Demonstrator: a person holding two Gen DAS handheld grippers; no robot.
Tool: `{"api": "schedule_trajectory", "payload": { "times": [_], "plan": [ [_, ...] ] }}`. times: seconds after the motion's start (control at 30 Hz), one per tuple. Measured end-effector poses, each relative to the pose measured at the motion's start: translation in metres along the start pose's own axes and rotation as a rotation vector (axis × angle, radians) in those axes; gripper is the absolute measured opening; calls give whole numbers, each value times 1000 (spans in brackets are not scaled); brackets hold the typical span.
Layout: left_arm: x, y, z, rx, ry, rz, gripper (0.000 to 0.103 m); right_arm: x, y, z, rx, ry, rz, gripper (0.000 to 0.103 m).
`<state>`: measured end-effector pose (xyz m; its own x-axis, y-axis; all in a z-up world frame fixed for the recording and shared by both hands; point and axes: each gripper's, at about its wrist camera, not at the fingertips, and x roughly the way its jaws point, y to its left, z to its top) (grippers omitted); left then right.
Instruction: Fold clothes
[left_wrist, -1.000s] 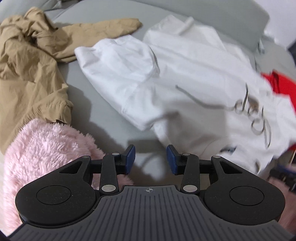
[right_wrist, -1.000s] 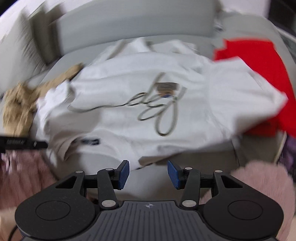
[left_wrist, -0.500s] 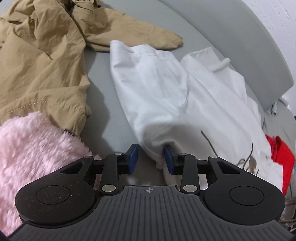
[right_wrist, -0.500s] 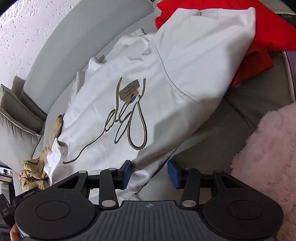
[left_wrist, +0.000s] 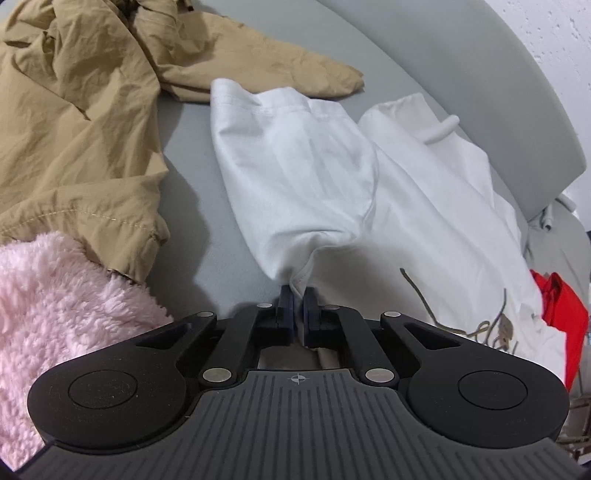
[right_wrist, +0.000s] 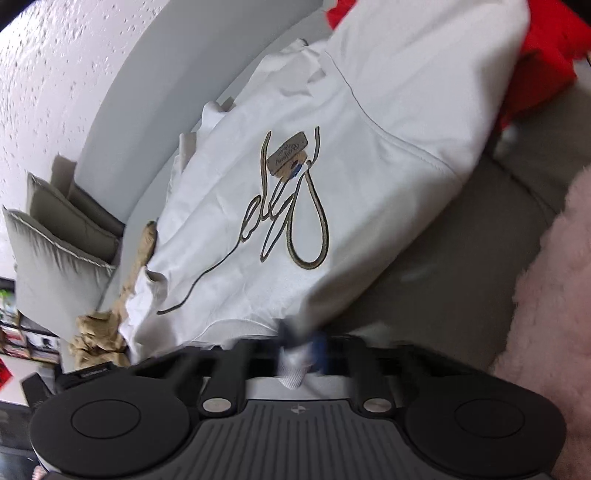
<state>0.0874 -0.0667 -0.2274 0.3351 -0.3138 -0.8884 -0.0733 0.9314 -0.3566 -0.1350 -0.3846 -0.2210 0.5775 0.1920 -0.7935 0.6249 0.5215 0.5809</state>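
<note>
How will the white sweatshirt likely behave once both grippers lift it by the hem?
The white sweatshirt will probably sag between the left gripper and right gripper, since it already creases. Its folded sleeve may drop open. It looks thick, so moderately heavy.

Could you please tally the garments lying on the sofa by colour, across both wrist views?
White: 1, the white sweatshirt
Tan: 1, the tan jacket
Pink: 1, the pink fleece
Red: 1, the red garment
Total: 4
</note>
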Motion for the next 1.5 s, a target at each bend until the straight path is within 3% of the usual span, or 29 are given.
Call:
{"api": "schedule_trajectory", "payload": {
  "times": [0.17,0.27,0.3,0.37,0.43,0.5,0.6,0.7,0.87,0.9,1.03,1.13,1.27,1.37,1.5],
  "plan": [
    [-36,-22,-7,149,52,162,2,-29,31,1,-94,72,-120,4],
    [-26,-26,-14,216,104,225,6,-24,39,3,-175,93,-199,4],
    [-19,-27,-17,237,123,254,13,-18,39,3,-192,101,-227,5],
    [-9,-25,-22,266,147,291,16,-7,37,1,-198,136,-255,17],
    [-18,-27,-27,312,123,280,26,-3,39,-3,-228,157,-281,24],
    [-30,-28,-31,336,98,285,35,-12,46,-9,-309,139,-309,39],
    [-50,-36,-40,386,43,306,37,-30,64,-16,-454,101,-356,41],
    [-67,-49,-49,446,-14,299,40,-43,77,-17,-531,55,-344,47],
    [-60,-95,-66,603,-59,215,38,-22,91,-8,-625,-44,-317,41],
    [-56,-104,-71,638,-56,209,32,-16,94,-7,-637,-56,-321,40],
    [-17,-124,-91,758,39,232,31,12,94,-12,-701,-11,-335,36],
    [6,-114,-101,761,180,318,31,23,78,-22,-678,85,-394,37],
    [-12,-96,-89,670,159,293,31,8,65,-26,-619,107,-363,37],
    [-31,-84,-75,582,92,265,32,-5,74,-22,-629,61,-328,37],
    [-62,-50,-35,365,-81,225,35,-15,106,-19,-704,-25,-244,38]
  ]
}}
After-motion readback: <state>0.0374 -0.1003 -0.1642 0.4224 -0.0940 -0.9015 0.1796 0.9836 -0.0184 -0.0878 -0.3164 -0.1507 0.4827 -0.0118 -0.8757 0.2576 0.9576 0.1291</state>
